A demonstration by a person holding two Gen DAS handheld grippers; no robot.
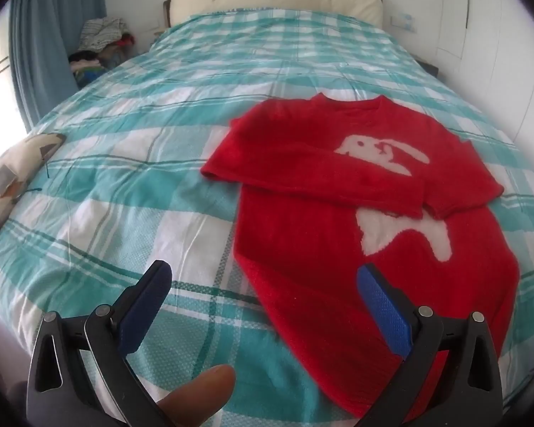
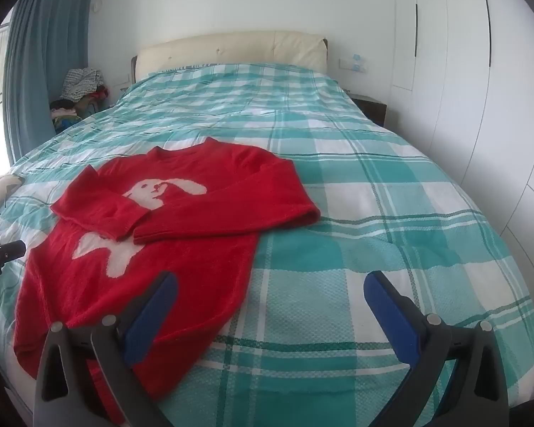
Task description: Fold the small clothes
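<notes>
A small red sweater point(image 1: 302, 249) with a white rabbit on its chest lies flat on the bed, neck towards the headboard, both sleeves folded in across the front. In the right wrist view the red sweater point(image 2: 181, 263) fills the lower left. My left gripper point(image 1: 263, 274) hovers wide open above the sweater's lower left hem, its right pad over the red cloth, its left pad over the cover. My right gripper point(image 2: 270, 281) hangs wide open over the sweater's lower right edge, nothing between its fingers. The left gripper's tip point(image 2: 7, 252) shows at the left edge.
The bed point(image 2: 391, 213) carries a teal and white checked cover, with a cream headboard point(image 2: 231, 48) at the far end. A pillow point(image 1: 14, 167) lies at the bed's left edge. A pile of clothes point(image 2: 82, 85) sits by the blue curtain. White wardrobes point(image 2: 480, 89) stand on the right.
</notes>
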